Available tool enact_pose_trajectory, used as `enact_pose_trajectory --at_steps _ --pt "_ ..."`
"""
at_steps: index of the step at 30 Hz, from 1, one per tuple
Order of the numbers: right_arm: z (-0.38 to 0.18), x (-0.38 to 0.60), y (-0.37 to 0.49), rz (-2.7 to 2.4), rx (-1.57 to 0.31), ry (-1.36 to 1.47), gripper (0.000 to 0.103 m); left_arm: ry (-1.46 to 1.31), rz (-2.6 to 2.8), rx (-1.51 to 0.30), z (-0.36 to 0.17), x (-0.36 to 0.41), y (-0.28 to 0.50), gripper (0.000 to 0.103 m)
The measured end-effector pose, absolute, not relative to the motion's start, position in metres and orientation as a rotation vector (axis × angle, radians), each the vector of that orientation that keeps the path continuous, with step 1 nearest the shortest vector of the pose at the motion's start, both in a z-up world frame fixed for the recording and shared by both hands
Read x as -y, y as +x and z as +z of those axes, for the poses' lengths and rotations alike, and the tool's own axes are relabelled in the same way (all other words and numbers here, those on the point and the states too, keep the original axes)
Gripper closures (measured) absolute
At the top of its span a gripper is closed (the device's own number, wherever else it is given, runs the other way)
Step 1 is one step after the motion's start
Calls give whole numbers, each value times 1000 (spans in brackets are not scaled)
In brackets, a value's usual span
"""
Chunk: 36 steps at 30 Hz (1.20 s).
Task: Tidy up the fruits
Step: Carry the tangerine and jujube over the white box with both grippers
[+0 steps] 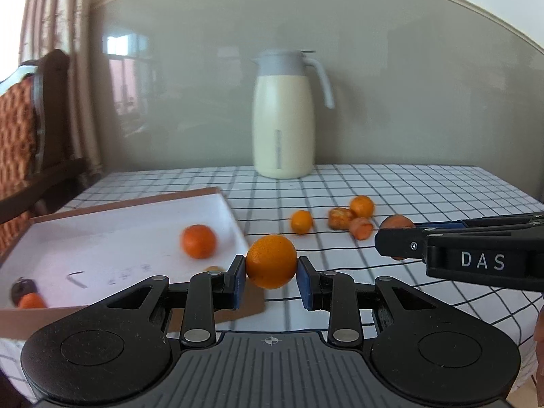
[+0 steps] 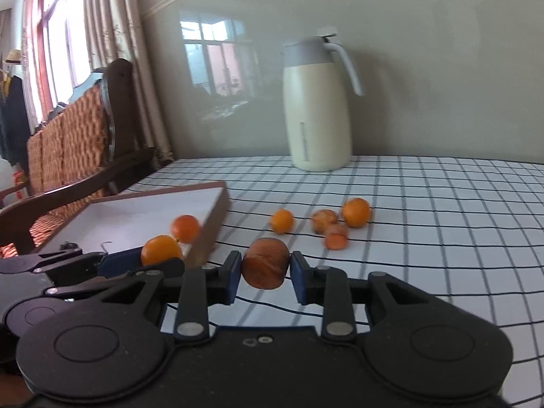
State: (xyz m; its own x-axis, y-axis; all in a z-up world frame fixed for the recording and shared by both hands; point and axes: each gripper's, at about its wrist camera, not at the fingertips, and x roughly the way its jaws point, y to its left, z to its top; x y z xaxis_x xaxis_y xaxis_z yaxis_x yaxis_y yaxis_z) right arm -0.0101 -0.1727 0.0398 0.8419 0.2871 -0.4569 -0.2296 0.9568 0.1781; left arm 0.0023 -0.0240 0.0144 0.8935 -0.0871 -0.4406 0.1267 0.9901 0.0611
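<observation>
My left gripper is shut on a round orange fruit, held above the checked tablecloth just right of the shallow box. My right gripper is shut on a darker, brownish-orange fruit. From the left wrist view the right gripper reaches in from the right with that fruit. In the right wrist view the left gripper shows at the left with its orange fruit. One orange fruit lies inside the box. Several loose fruits sit on the cloth.
A cream thermos jug with a grey lid stands at the back by the wall. A wooden bench with a woven seat is beyond the table's left edge. Small orange pieces lie in the box's near left corner.
</observation>
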Motion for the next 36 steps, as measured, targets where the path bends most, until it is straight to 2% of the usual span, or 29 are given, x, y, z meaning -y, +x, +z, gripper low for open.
enact_pose_trajectory --at_steps 22,36 --pt "54 100 10 378 -362 117 80 -24 176 -361 29 -80 -5 71" --pt "52 74 34 375 -337 149 80 -67 291 -353 28 -132 3 71"
